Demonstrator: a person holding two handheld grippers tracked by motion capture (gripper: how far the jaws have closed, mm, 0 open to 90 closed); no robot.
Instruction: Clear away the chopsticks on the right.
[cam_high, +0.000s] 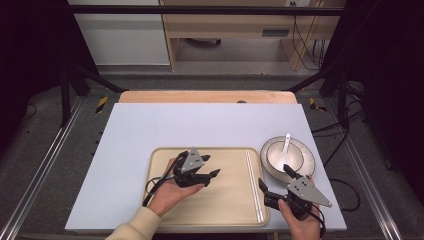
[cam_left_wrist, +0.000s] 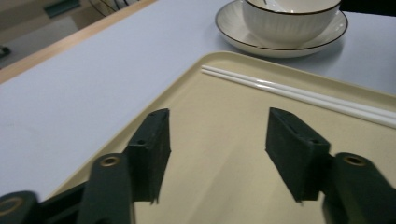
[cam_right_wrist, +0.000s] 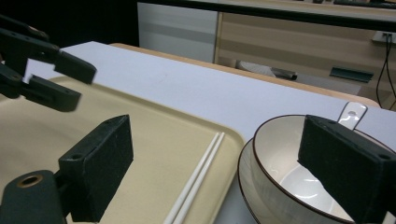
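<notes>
Thin, slippery white plastic chopsticks on beige tray; best pinched mid-length. Both grippers' jaws spread, empty.

The high view looks forward and down from above the person's side, taking in the whole pale surface, with a floor and cabinets in the upper part of the frame. The left gripper view sits low and close over the tray, looking between its own tongs towards the chopsticks and the bowl at the upper right of the frame. The right gripper view also rides low and close, looking along its tongs across the tray, with the bowl at lower right and the left tongs at upper left. All three views share the tray, chopsticks and bowl.
</notes>
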